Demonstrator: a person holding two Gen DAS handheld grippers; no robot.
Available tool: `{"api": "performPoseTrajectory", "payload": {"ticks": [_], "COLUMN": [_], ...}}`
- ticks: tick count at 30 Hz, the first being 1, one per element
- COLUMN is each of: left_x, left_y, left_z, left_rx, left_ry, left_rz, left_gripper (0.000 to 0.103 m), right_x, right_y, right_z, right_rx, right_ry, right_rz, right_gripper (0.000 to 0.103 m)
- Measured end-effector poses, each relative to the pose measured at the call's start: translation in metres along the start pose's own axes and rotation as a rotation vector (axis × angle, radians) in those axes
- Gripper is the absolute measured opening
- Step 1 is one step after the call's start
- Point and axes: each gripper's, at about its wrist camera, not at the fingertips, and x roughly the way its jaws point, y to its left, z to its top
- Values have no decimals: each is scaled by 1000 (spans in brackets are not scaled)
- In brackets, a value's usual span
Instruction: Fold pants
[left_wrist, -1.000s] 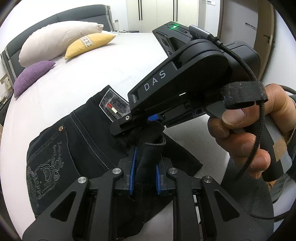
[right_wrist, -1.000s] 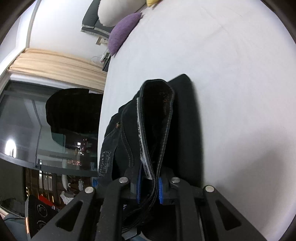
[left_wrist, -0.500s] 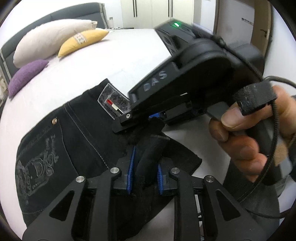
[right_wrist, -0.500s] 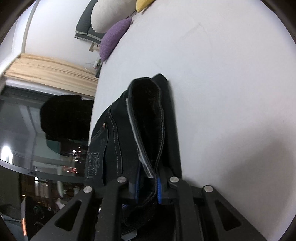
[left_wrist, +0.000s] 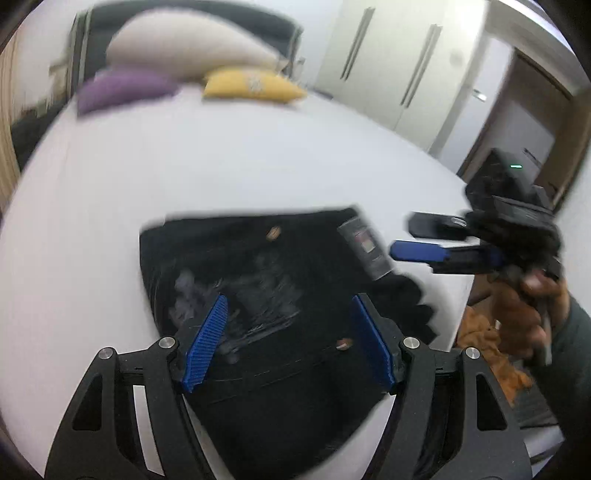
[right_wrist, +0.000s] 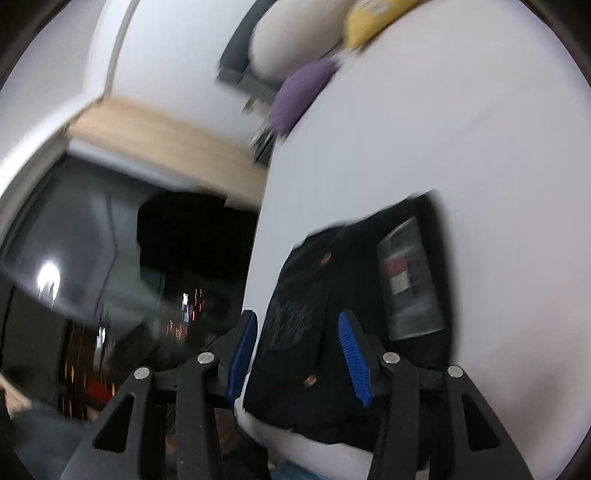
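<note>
Both grippers opening above black pants folded on a white bed.

The left gripper (left_wrist: 288, 339) hangs over the folded pants (left_wrist: 280, 280) with its blue pads (left_wrist: 207, 343) spread wide and still parting, nothing pinched between them; cloth shows below the gap, but blur hides whether the tips brush it. The right gripper (right_wrist: 299, 354), seen from the left wrist at the pants' right edge (left_wrist: 417, 236) in a person's hand (left_wrist: 524, 314), is also parting its jaws, with no cloth gripped. The pants lie as a dark block near the bed's (left_wrist: 258, 166) near edge, leather patch (right_wrist: 410, 273) facing up. Bare sheet spreads wide beyond them toward the purple pillow (left_wrist: 125, 90), yellow pillow (left_wrist: 251, 86) and white pillow (left_wrist: 192, 51) at the headboard.
</note>
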Motion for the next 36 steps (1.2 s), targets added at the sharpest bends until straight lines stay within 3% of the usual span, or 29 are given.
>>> {"api": "performPoseTrajectory", "payload": {"ticks": [2,3,4,5,7,8,9,12,15,17,19,24,28,31,36], "left_x": [21,29,31,30,22,16,13,12,36,56,71,46,15,0,-19], "left_y": [9,15,17,16,15,19,24,49,77,79,74,62,15,-7,-20], "left_z": [-12,-19,-29,-31,-26,-19,-11,18,52,58,51,29,-25,-65,-97], "left_rx": [-21,-20,5,29,30,14,4,-17,-47,14,91,124,291,415,550], "left_ry": [64,83,64,56,59,51,43,2,28,70,127,89,82,16,-54], "left_rz": [0,1,8,10,5,-2,-6,59,104,137,185,218,217,288,347], "left_gripper": [66,66,65,65,60,50,47,46,32,32,32,31,31,31,31], "right_x": [25,37,45,44,35,33,34,37,42,44,41,39,40,35,18], "right_y": [-11,-24,-37,-44,-54,-53,-51,-46,-42,-41,-43,-40,-32,-22,-17], "right_z": [-11,-18,-26,-29,-31,-31,-31,-31,-32,-33,-33,-33,-34,-40,-63], "right_rx": [24,50,59,62,132,134,122,109,112,115,114,101,104,104,116], "right_ry": [77,115,128,103,60,52,54,62,57,52,49,48,29,8,-35], "right_rz": [-65,-123,-182,-203,-133,-142,-152,-174,-179,-181,-189,-226,-253,-280,-252], "right_gripper": [49,41,10,0,0,0,0,0,0,0,0,0,0,0,0]}}
